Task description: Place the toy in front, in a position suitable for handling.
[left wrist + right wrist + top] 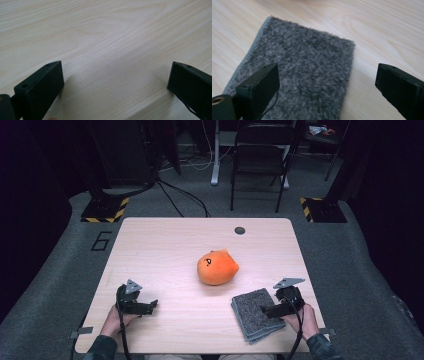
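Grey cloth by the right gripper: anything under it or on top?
The grey cloth lies folded flat on the table. The right gripper is open above it. Whatever lies under it is covered.

Lying flat near the front right corner of the desk (165, 240): a folded grey cloth (255, 312), fuzzy and mottled in dark and light grey, roughly rectangular, layered edges showing along its front side. Sitting slightly skewed to the desk's front edge, long side running away toward the far edge. Resting directly under the right hand-held gripper (270, 309), one jaw hanging over the pile, the other over bare wood just past the cloth's edge. Showing close up in the right gripper view as a plush grey cloth (299, 77), undisturbed.
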The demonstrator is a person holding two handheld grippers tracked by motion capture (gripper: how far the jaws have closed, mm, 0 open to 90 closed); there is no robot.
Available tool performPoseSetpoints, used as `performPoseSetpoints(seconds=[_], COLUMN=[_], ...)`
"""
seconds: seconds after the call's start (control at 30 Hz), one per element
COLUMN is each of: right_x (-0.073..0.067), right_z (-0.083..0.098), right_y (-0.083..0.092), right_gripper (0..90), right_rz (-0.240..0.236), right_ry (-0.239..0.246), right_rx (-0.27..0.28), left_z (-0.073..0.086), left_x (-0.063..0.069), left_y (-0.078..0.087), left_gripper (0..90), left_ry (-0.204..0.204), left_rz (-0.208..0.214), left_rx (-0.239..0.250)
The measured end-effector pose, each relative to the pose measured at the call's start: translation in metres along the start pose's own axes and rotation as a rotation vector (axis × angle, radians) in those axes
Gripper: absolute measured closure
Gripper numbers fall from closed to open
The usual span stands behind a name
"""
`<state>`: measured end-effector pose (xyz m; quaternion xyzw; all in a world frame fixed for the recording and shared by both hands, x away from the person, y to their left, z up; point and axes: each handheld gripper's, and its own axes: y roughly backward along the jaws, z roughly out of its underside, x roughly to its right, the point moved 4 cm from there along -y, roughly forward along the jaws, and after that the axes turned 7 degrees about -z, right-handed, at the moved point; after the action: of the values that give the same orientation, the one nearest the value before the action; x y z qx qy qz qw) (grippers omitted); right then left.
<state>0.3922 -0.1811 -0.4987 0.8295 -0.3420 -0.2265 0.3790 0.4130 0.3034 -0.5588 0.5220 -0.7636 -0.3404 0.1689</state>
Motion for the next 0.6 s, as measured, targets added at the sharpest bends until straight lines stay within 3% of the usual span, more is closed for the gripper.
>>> performPoseSetpoints(seconds=[0.33,0.5,0.6], right_x=[-0.022,-0.022,-0.019], right_z=[0.004,0.006,0.008], right_y=[-0.026,-0.032,-0.034], right_gripper=[5.4,8.7,15.3], right_rz=[-0.031,-0.024,-0.011], right_ry=[0.086,0.096,0.103], right_rx=[-0.077,-0.088,-0.087], left_z=[0.0,0.0,0.0], left_x=[0.001,0.0,0.001], left_y=[0.0,0.0,0.0], left_gripper=[0.0,0.0,0.0], left_ry=[0.008,0.007,0.008], left_rz=[0.0,0.0,-0.001], left_rx=[0.005,0.004,0.005])
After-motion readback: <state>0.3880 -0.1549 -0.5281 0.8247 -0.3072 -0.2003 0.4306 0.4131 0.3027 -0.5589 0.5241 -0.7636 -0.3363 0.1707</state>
